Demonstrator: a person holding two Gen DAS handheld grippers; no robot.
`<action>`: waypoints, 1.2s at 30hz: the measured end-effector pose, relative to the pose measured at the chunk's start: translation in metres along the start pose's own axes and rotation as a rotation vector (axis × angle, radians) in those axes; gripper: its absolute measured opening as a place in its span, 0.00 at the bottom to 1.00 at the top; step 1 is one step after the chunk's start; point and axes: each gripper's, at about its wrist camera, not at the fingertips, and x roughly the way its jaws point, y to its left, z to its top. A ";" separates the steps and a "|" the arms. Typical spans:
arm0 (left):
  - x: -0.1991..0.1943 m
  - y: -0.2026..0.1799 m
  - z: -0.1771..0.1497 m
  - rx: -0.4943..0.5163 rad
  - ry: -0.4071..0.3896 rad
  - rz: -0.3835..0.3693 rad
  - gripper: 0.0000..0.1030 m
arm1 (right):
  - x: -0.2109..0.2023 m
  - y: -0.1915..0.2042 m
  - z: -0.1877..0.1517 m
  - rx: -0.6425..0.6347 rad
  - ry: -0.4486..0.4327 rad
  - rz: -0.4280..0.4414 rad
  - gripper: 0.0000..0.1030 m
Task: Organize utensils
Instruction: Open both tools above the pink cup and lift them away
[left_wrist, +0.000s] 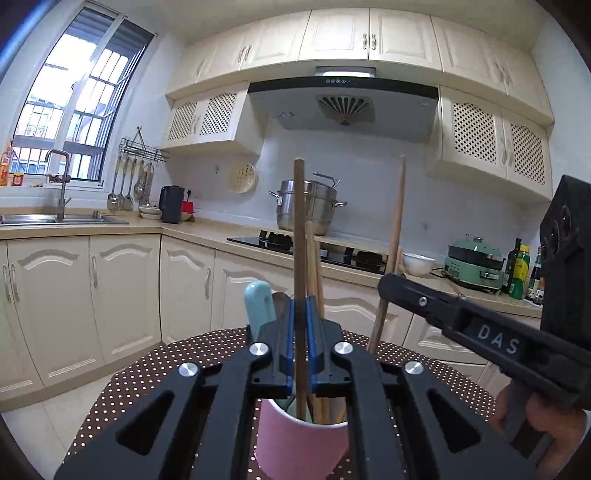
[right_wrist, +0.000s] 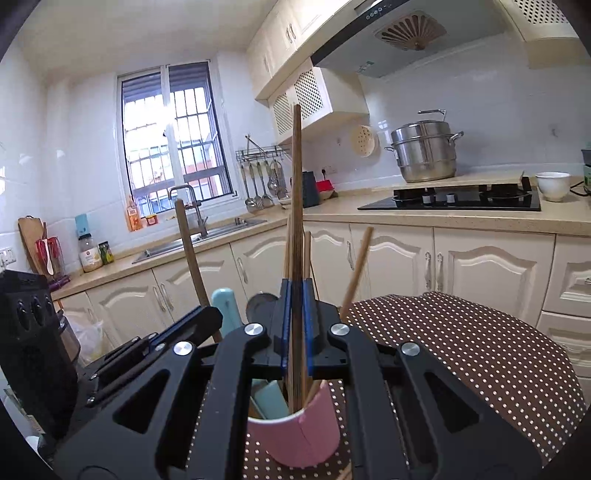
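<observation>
My left claw (left_wrist: 300, 325) grips one chopstick (left_wrist: 300, 258) upright over the pink cup (left_wrist: 301, 439); my right claw (right_wrist: 297, 314) clamps another chopstick (right_wrist: 296, 192) just beside it.

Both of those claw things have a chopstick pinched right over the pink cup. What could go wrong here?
1. The pink cup is already crowded with chopsticks and a blue-handled utensil; a new stick could snag and tip it.
2. The left gripper and right gripper are close together and might collide.
3. The chopstick could slip out beside the cup.
</observation>
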 end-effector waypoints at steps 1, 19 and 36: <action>0.000 0.001 0.001 -0.003 0.005 0.000 0.06 | 0.000 0.000 -0.001 -0.002 0.005 -0.004 0.07; -0.017 0.004 0.012 -0.039 0.020 0.037 0.41 | -0.003 0.005 -0.008 -0.011 0.047 -0.019 0.07; -0.044 0.018 0.026 -0.053 0.032 0.194 0.55 | -0.011 0.011 -0.014 -0.018 0.070 -0.021 0.07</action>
